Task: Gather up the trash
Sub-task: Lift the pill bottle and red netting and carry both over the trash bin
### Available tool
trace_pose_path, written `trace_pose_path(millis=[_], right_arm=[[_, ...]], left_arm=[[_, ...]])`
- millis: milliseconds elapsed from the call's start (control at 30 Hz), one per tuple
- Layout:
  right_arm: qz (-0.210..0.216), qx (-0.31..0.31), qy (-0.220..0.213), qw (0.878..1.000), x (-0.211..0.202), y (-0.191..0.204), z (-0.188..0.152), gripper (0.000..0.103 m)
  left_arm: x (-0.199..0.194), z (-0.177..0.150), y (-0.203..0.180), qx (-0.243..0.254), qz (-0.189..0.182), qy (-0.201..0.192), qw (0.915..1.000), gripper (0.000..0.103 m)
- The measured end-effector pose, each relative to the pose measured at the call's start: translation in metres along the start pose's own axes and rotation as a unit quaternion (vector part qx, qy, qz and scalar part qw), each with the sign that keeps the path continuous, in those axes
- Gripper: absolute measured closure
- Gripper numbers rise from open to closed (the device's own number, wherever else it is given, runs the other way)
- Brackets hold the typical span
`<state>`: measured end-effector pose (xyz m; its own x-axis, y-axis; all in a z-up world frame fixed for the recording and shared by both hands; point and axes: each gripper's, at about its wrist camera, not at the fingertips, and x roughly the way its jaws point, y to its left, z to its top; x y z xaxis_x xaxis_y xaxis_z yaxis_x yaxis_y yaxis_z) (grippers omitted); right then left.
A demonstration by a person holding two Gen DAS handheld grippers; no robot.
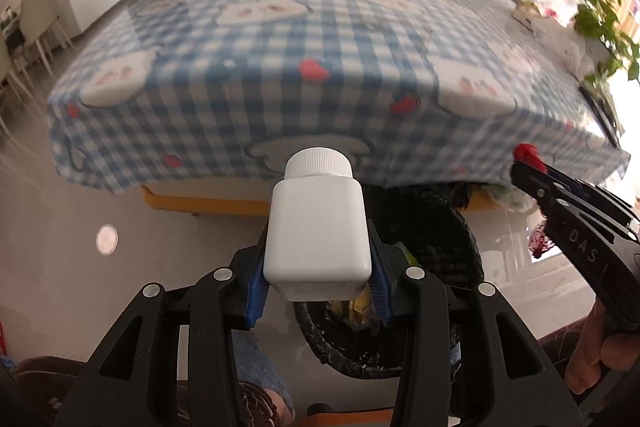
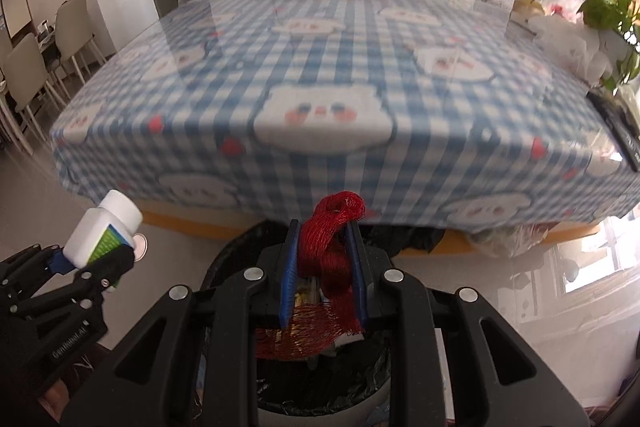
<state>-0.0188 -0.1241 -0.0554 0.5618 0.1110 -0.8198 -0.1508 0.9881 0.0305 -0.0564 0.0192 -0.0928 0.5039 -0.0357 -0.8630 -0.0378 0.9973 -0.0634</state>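
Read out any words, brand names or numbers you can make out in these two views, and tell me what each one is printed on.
"DAS": on the black arm of the right gripper, seen in the left wrist view.
"GenRobot.AI": on the black body of the left gripper, seen in the right wrist view; small, so the reading is not certain.
Green label on the white bottle: print too small and blurred to read.
Checked tablecloth: cartoon pictures only, no words.
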Motion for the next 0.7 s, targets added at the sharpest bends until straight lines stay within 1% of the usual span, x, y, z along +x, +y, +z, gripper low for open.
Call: trace_pose_path(millis=[67, 133, 200, 267, 333, 433, 633, 667, 700], right_arm=[[0.006, -0.006, 0.003, 1.000, 0.010, 0.003, -0.009, 0.082], [0.003, -0.012, 0.009, 1.000, 0.020, 0.005, -0.017, 0.082], [0.005, -0.016, 0.017, 1.000, 0.031, 0.006, -0.023, 0.082], [0.008, -0.013, 0.031, 0.999, 0.045, 0.005, -0.030, 0.082], [0.012, -0.009, 0.042, 0.999, 0.056, 0.005, -0.036, 0.081], [0.010, -0.013, 0.054, 0.998, 0.071, 0.005, -0.044, 0.081], [0.010, -0.021, 0.074, 0.997, 0.090, 0.010, -0.057, 0.080], [0.012, -0.021, 0.077, 0.997, 0.092, 0.011, -0.059, 0.079], [0.011, -0.022, 0.078, 0.997, 0.093, 0.011, -0.060, 0.074]], left_arm=[[0.015, -0.008, -0.002, 0.002, 0.006, 0.010, 0.9999, 0.062], [0.029, -0.014, -0.001, -0.004, 0.004, 0.025, 0.9997, 0.062], [0.043, -0.021, 0.001, -0.010, 0.011, 0.035, 0.9993, 0.062], [0.052, -0.025, 0.000, -0.003, 0.024, 0.035, 0.9991, 0.062], [0.057, -0.029, -0.005, 0.013, 0.037, 0.027, 0.9989, 0.062], [0.067, -0.035, -0.006, 0.012, 0.030, 0.031, 0.9990, 0.062], [0.088, -0.039, 0.001, -0.005, 0.037, 0.047, 0.9982, 0.062], [0.090, -0.039, 0.003, -0.007, 0.038, 0.049, 0.9981, 0.062], [0.091, -0.039, 0.005, -0.010, 0.037, 0.050, 0.9980, 0.062]])
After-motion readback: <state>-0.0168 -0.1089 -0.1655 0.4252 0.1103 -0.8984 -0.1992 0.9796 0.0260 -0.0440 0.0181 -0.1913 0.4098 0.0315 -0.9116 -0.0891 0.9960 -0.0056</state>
